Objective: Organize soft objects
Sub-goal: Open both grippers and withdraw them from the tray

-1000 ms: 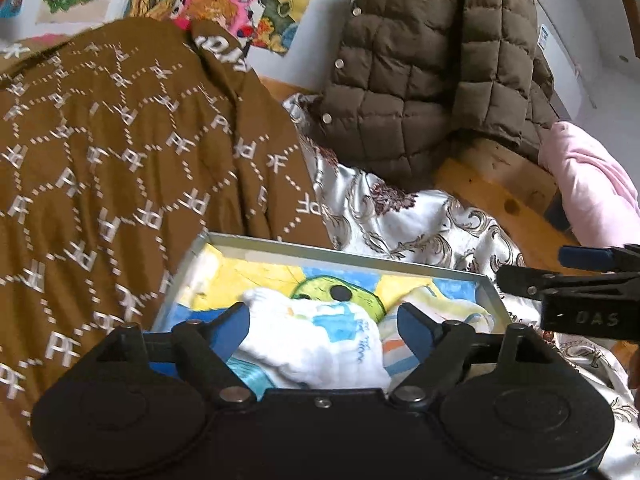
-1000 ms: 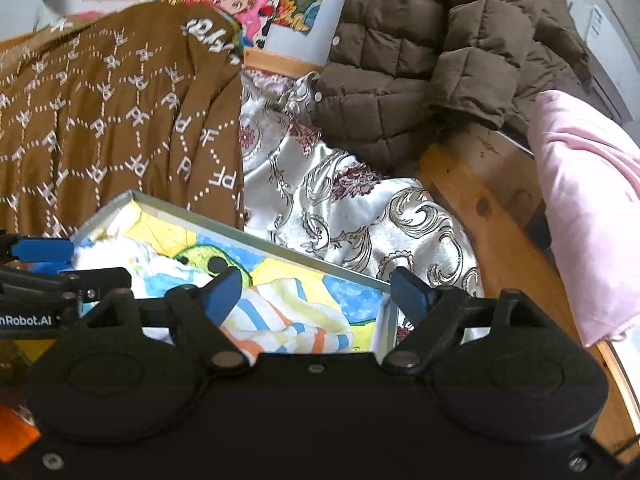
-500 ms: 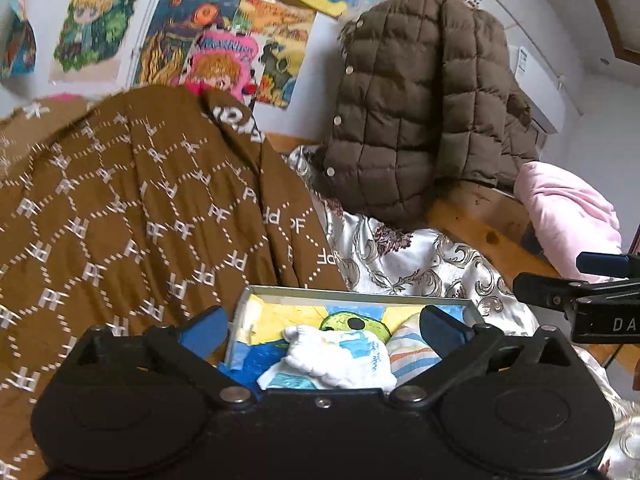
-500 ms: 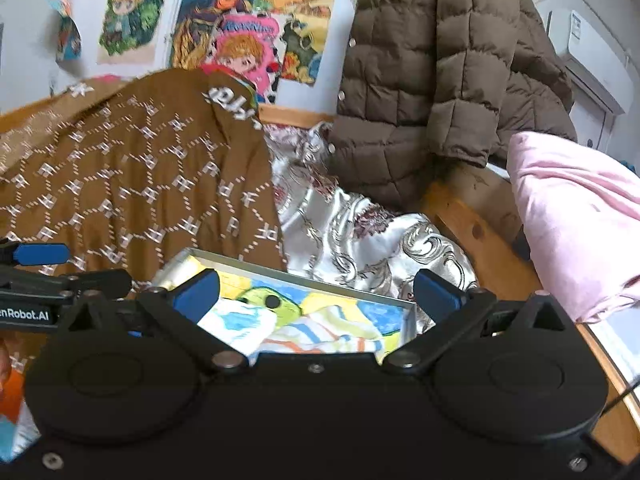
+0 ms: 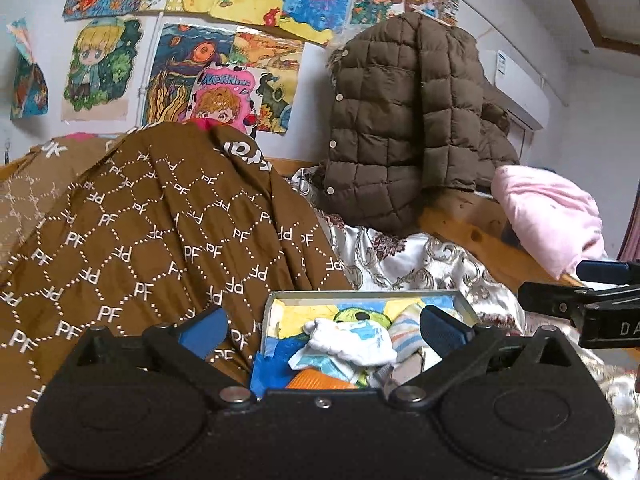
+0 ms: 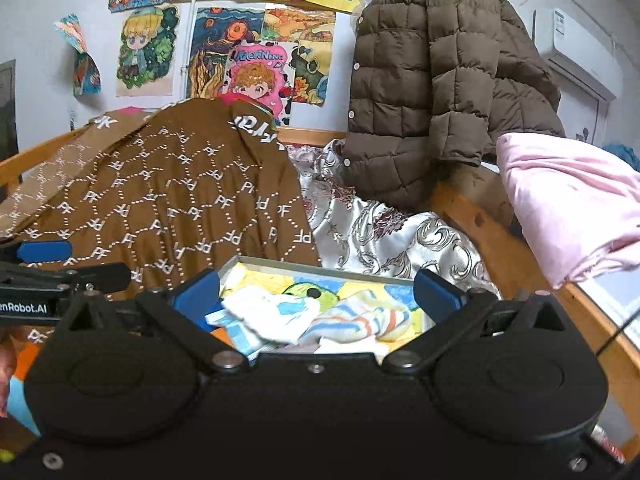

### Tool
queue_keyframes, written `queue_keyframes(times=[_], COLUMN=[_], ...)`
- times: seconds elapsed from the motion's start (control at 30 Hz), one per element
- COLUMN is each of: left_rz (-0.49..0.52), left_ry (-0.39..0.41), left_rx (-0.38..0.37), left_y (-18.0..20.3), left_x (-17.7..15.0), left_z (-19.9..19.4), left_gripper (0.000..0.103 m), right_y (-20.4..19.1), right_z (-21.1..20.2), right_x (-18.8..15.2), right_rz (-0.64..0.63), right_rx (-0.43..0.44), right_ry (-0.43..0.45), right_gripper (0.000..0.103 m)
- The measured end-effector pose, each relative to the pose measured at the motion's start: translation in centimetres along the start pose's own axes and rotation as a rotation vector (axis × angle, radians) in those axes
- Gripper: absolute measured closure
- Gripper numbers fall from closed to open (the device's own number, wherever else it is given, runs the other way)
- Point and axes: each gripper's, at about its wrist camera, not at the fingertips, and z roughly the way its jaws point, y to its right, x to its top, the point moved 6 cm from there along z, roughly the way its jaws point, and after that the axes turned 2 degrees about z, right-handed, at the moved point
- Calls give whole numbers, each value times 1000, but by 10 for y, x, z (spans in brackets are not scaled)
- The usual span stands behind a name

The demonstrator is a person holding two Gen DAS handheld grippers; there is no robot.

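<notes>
In the left wrist view, the left gripper [image 5: 320, 330] is seen spread wide with nothing held between its blue pads. Just beyond it, a shallow box [image 5: 362, 293] with a colourful printed lining is set on the bed, and two soft items are lying inside: a white cloth with blue print [image 5: 350, 340] and, touching it on the right, a striped sock [image 5: 408, 332]. A brown PF-patterned blanket [image 5: 160, 240] is draped to the left of the box, and a silver brocade sheet [image 5: 404, 264] is spread behind it. A brown quilted jacket [image 5: 404, 128] is hung against the wall, with a pink pillow [image 5: 548, 216] to its right. The right gripper's finger is seen at the right edge.

In the right wrist view, the right gripper [image 6: 318, 294] is likewise held wide apart and empty. The box [image 6: 320, 266] is seen directly ahead, with the white cloth [image 6: 272, 312] on the left and the striped sock [image 6: 360, 320] on the right. The blanket [image 6: 160, 192], jacket [image 6: 440, 80] and pillow [image 6: 568, 200] are arranged as before, and drawings [image 6: 256, 40] are pinned on the wall.
</notes>
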Motion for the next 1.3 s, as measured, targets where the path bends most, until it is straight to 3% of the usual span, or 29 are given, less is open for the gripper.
queue_keyframes(times=[0.37,0.63,0.97,1.3], left_rz=[56,33,-86,-53], left_ry=[-29,-9,-8,17], left_rx=[18,124,244,265], left_y=[12,6,-10,21], left_x=[-25,-57,-93,-126], left_z=[-43,-77,-120,-165], left_gripper=[1,1,1,1], right_y=[-13,-18,-14,1], right_z=[-100,-153,-199,-234], right_x=[-42,-88,-156,-202], right_rz=[57,101,141,229], right_rx=[5,35,83,102], right_ry=[10,4,-1,-42], right_gripper=[1,1,1,1])
